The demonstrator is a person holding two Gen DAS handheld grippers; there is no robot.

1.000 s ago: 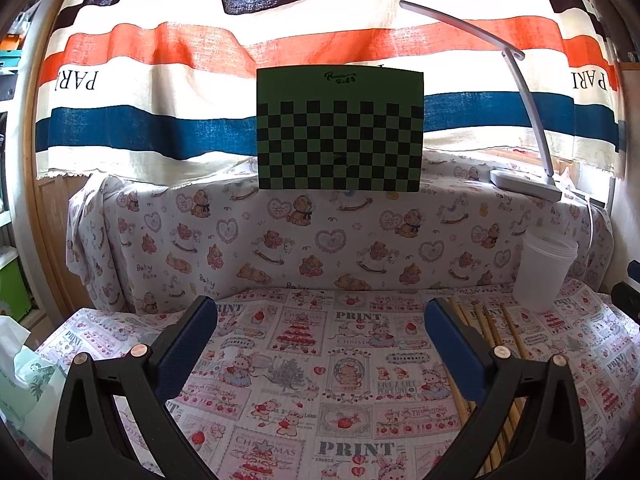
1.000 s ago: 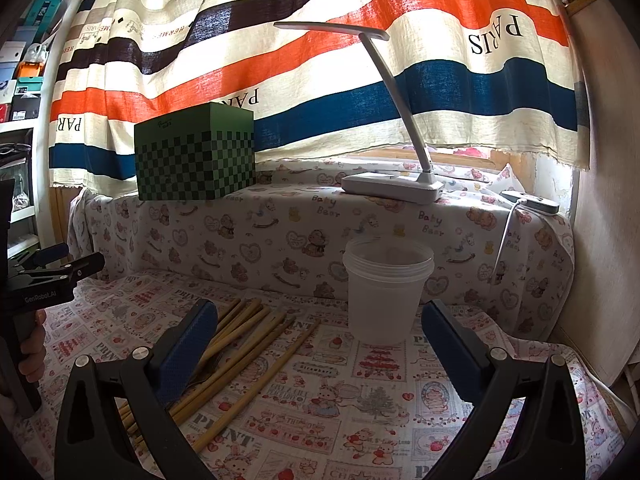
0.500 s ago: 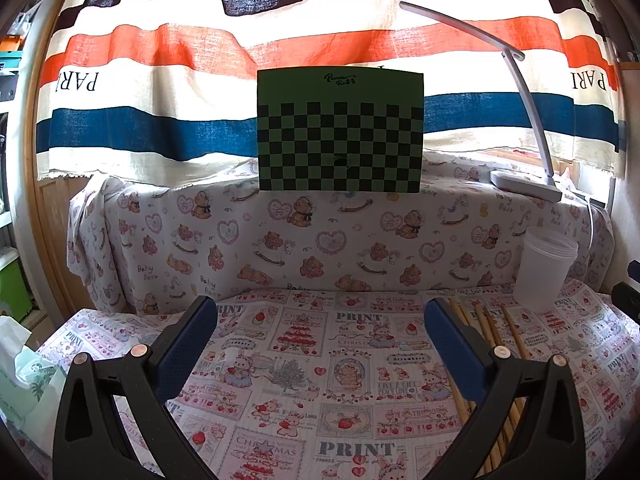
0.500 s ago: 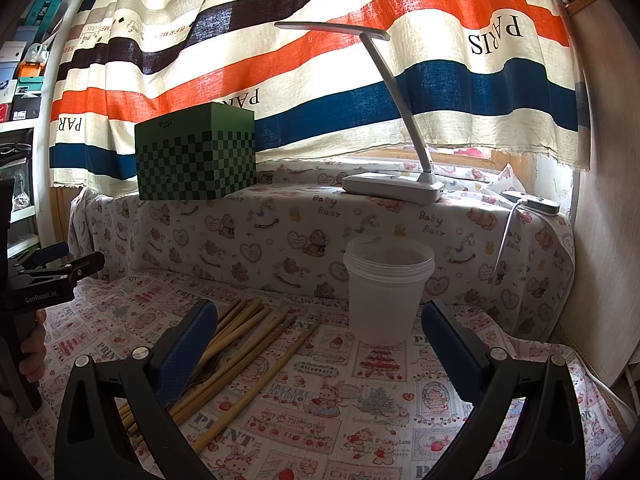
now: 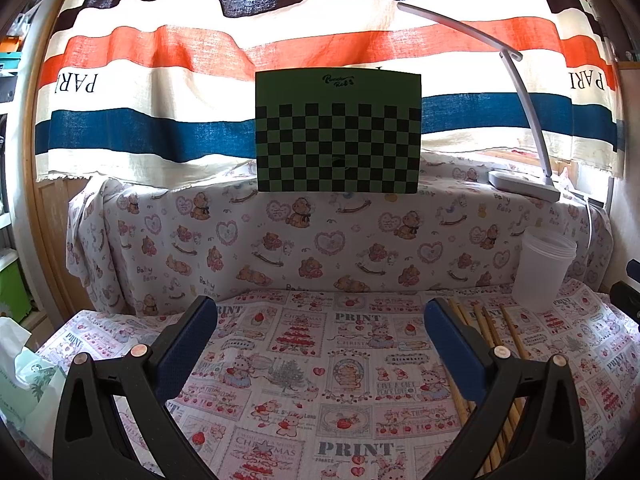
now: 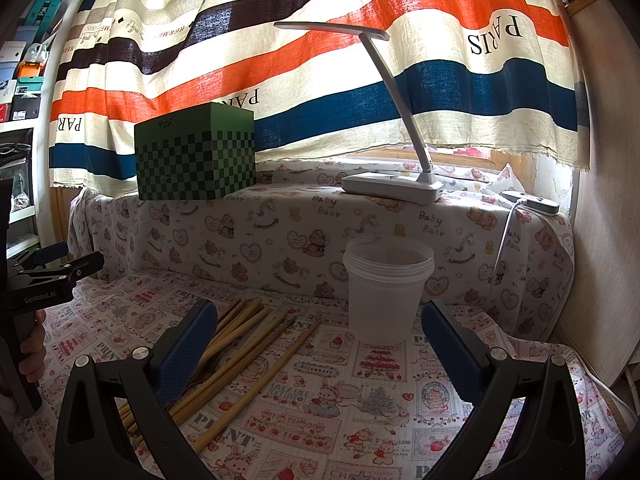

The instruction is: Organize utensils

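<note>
Left of the plastic cup (image 6: 386, 290), bamboo chopsticks (image 6: 240, 344) loose on printed cloth (image 5: 320, 360), right gripper (image 6: 318, 344) jaws spread, empty, left gripper (image 5: 320, 344) jaws spread too, well left of cup.

Both wrist views sit low over the printed tablecloth (image 5: 320, 360), facing the cloth-covered ledge. The left wrist view faces the green checkered box (image 5: 338, 132) squarely; the right wrist view looks from right of that box (image 6: 196, 156), close to the plastic cup (image 6: 386, 288). Both share box, cup and lamp (image 6: 394, 186).
</note>
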